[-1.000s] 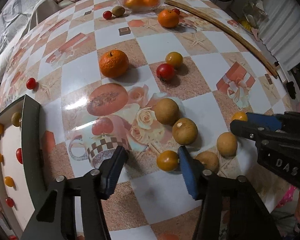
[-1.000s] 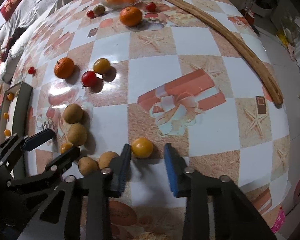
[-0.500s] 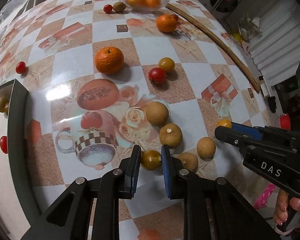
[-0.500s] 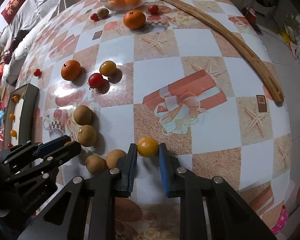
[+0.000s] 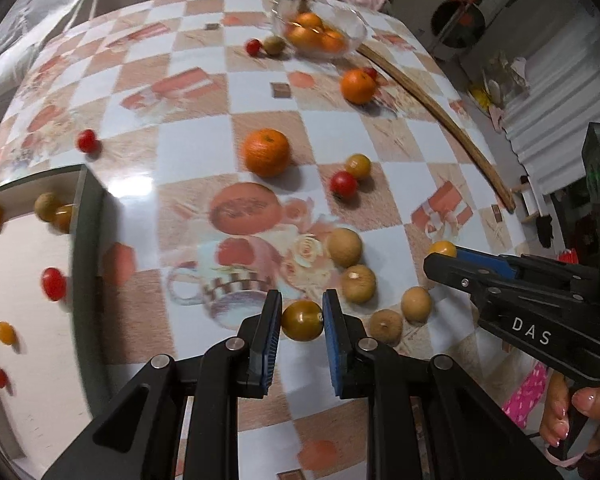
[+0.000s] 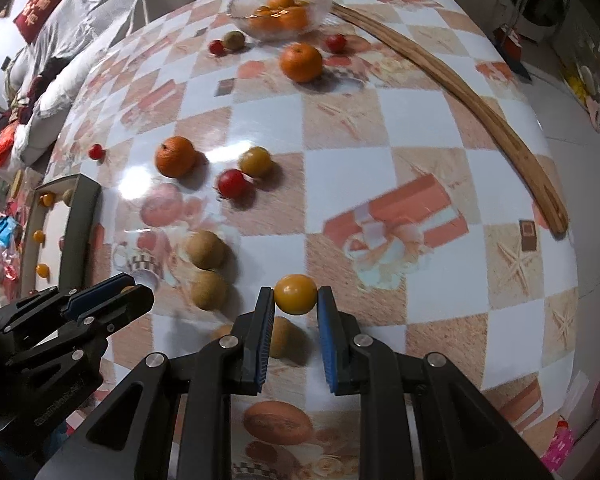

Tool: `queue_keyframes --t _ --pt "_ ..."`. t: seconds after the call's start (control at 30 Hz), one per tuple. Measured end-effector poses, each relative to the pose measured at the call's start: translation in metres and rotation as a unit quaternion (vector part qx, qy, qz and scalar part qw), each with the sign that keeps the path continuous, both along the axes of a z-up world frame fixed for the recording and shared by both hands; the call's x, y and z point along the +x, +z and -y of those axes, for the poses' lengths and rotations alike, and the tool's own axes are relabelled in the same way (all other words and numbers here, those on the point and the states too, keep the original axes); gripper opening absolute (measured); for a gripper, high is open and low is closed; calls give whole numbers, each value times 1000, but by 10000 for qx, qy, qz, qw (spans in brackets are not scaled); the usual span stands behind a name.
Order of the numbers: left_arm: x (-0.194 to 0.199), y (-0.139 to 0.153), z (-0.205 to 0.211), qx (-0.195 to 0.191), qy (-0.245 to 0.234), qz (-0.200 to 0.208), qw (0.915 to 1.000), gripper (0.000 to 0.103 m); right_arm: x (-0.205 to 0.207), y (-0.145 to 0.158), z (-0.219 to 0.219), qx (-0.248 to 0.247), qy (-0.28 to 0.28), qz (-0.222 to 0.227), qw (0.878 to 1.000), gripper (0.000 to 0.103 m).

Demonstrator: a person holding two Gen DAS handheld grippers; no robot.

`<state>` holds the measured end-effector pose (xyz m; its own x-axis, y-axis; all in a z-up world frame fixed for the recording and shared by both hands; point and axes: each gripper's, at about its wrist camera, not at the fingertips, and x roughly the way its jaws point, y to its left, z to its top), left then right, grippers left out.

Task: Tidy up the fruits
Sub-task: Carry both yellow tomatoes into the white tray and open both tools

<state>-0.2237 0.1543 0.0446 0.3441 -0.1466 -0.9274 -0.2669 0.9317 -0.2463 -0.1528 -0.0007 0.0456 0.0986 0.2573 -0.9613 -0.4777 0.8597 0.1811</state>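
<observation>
My left gripper (image 5: 301, 312) is shut on a yellow-brown cherry tomato (image 5: 302, 320) and holds it above the table. My right gripper (image 6: 295, 300) is shut on a yellow cherry tomato (image 6: 295, 294), also lifted; it shows in the left wrist view (image 5: 442, 249) too. Several brown longans (image 5: 343, 241) (image 6: 205, 249) lie on the chequered table. Two oranges (image 5: 267, 151) (image 5: 357, 86), a red tomato (image 5: 343, 183) and a yellow tomato (image 5: 358, 165) lie farther off. A glass bowl (image 5: 356, 38) holding oranges stands at the far edge.
A grey-rimmed tray (image 5: 85, 240) with small tomatoes and a longan sits at the left. A curved wooden stick (image 6: 480, 104) lies along the right side. A red tomato (image 5: 87, 141) lies near the tray. Another red tomato and a kiwi (image 5: 274, 45) lie by the bowl.
Both grippers have closed fully on their tomatoes and lifted them off the table. Both views have pulled back and up.
</observation>
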Motion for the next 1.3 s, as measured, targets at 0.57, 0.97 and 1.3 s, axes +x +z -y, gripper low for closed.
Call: queue_keyframes --t 0.57,0.97,1.3 --pt "-81 24 -100 260 1336 171 9905 22 -38 23 -115 248 1228 82 9921 24" --pt "-159 8 -162 495 2336 -128 9710 22 -92 27 -214 423 2323 18 9717 24" --pt "-197 -22 -185 497 2796 -498 9575 22 -134 -7 -269 149 2971 -218 9545 24"
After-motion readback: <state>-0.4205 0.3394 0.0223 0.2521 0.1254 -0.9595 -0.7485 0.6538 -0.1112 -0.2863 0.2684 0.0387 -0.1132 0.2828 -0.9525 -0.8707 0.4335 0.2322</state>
